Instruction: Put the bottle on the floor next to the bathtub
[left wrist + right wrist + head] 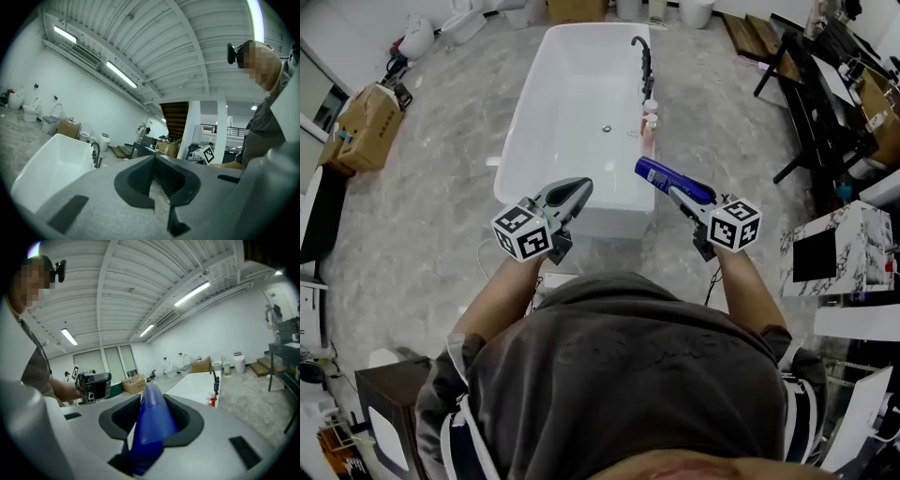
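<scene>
Blue bottle (656,173) is pinched between the fingers of the right gripper (673,192) by the bathtub's (581,84) near end, while the left gripper (584,185) has its fingers pressed together.

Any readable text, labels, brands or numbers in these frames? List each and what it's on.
No readable text in any view.
The blue bottle: pale marks near its far end, too small to read.
The cube of the left gripper and the cube of the right gripper: square marker patterns only, no letters.
The cardboard box: dark marks, too blurred to read.
</scene>
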`<state>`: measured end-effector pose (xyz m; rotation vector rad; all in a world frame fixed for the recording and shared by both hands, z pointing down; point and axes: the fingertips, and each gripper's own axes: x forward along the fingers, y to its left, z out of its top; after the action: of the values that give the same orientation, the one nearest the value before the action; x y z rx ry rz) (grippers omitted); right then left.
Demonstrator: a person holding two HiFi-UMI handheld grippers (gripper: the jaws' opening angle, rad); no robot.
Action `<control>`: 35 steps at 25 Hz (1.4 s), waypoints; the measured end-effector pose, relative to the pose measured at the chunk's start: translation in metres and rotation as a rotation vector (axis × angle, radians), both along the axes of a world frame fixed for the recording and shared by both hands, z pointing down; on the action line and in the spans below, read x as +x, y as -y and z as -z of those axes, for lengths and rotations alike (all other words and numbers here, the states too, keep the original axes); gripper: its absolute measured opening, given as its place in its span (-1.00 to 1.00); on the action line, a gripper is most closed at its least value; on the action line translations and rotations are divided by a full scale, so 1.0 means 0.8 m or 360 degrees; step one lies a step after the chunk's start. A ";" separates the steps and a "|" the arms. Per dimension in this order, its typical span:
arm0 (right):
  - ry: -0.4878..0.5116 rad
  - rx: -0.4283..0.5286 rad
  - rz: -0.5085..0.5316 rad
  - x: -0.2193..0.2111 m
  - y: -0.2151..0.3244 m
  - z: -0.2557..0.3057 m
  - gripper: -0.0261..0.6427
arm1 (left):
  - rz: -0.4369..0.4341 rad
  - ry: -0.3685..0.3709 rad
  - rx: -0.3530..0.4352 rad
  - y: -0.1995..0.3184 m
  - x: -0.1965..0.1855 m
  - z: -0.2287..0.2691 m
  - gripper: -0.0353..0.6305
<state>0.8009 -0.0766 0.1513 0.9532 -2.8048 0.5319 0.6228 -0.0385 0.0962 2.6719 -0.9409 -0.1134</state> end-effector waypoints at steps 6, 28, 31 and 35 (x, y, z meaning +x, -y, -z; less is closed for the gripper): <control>-0.0063 0.0072 0.0031 -0.161 -0.006 0.012 -0.50 | -0.0019 -0.0093 0.0061 -0.006 -0.170 -0.002 -0.88; 0.0133 -0.0095 -0.0150 -0.665 -0.053 0.041 -0.50 | -0.0106 -0.0040 0.0007 -0.012 -0.720 -0.011 -0.88; 0.0157 -0.0101 -0.0119 -0.655 -0.053 0.027 -0.50 | -0.0077 -0.0025 -0.0015 -0.010 -0.707 -0.021 -0.88; 0.0183 -0.0128 -0.0084 -0.624 -0.050 0.006 -0.50 | -0.0066 0.0037 -0.0065 -0.011 -0.662 -0.039 -0.88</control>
<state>0.3017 -0.0369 0.1464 1.0136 -2.8400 0.7228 0.0935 -0.0295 0.1274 2.6590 -0.8842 -0.0530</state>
